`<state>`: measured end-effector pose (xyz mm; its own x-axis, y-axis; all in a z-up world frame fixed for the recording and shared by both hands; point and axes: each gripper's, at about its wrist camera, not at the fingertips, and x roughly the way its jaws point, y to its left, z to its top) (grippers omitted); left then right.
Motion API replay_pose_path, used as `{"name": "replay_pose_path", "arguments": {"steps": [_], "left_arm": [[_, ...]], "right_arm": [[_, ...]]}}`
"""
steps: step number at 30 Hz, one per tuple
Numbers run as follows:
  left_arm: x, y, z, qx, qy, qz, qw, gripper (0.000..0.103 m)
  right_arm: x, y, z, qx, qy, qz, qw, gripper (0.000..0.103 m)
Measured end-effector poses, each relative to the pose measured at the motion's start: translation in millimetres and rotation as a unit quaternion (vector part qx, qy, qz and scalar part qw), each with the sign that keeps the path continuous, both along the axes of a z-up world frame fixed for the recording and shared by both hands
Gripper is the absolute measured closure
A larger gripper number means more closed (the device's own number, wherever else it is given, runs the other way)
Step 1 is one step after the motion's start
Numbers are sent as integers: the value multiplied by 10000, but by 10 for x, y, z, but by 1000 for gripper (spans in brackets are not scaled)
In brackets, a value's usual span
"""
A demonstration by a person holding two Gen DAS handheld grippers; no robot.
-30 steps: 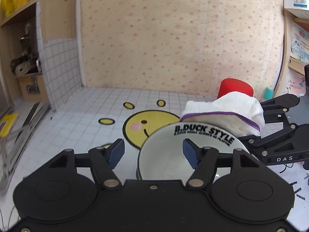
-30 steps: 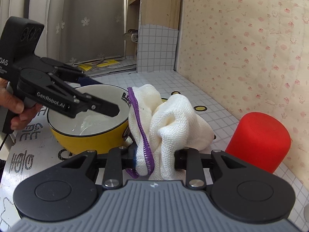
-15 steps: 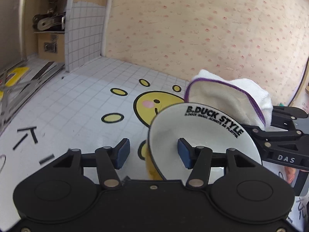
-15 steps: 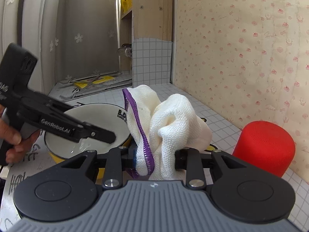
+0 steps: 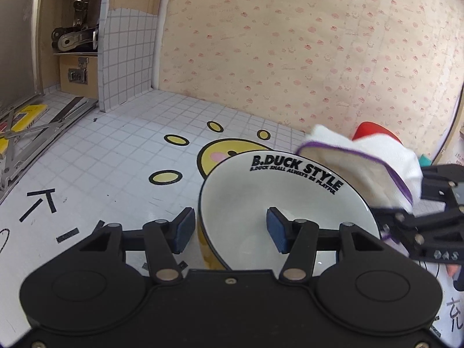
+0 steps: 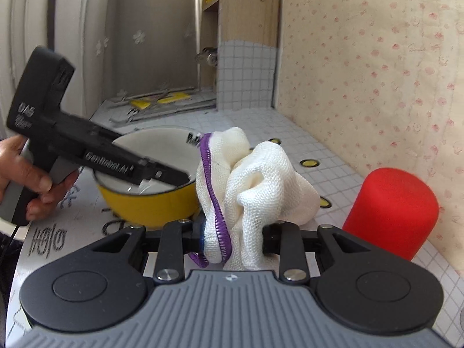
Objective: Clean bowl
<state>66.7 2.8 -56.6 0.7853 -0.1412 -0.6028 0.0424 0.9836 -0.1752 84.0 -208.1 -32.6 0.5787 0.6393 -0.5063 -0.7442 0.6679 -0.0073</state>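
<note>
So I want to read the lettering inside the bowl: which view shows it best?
The left wrist view: the bowl faces the camera, its rim text fully legible. The right wrist view shows the bowl from the side, its lettering mostly hidden behind the cloth.

bowl (image 6: 150, 203): yellow outside, white inside
my cloth (image 6: 255, 185): white, purple hem
cup (image 6: 391, 211): red
wall (image 5: 290, 43): pink-dotted cream

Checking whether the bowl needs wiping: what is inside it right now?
Inside the bowl is bare white glaze and one finger of the left hand-held gripper, which straddles the rim. The near bottom is hidden by the gripper body.
</note>
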Motion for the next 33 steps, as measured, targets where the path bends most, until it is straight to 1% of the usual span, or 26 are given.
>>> {"name": "replay_pose_path", "arguments": {"steps": [2,4,7,9,12,14,18,21,26,29,33], "left_arm": [[-16,-21,5,17,-2,-36,10000,46],[-29,-34,3,26,-2,-49,10000,46],[-15,-31,-6,42,25,-36,10000,46],[7,-17,-7,56,58,-25,10000,46],[43,31,14,77,94,-25,9999,46],[63,62,35,111,79,-70,9999,46],[135,112,74,257,-22,-334,9991,44],[170,154,61,130,34,-334,9994,44],[112,113,9,-81,42,-136,9999,52],[95,83,-6,-236,75,1,9997,52],[120,-11,-4,-235,104,91,9996,52]], "right_arm": [[39,89,-15,90,-110,-145,9998,70],[49,158,-39,60,-142,-134,9998,70],[42,180,-69,-76,-37,-35,10000,70],[-5,125,-56,-135,82,162,9997,70],[-70,33,-15,-117,221,368,9990,70],[-81,-2,-5,-112,229,339,9991,70],[-66,5,-13,-122,229,244,9994,70],[-79,-7,-11,-135,286,298,9991,70],[-125,-55,-6,-118,374,411,9984,70],[-117,-55,1,-44,317,328,9990,70],[-47,-38,12,187,197,65,9996,70]]}}
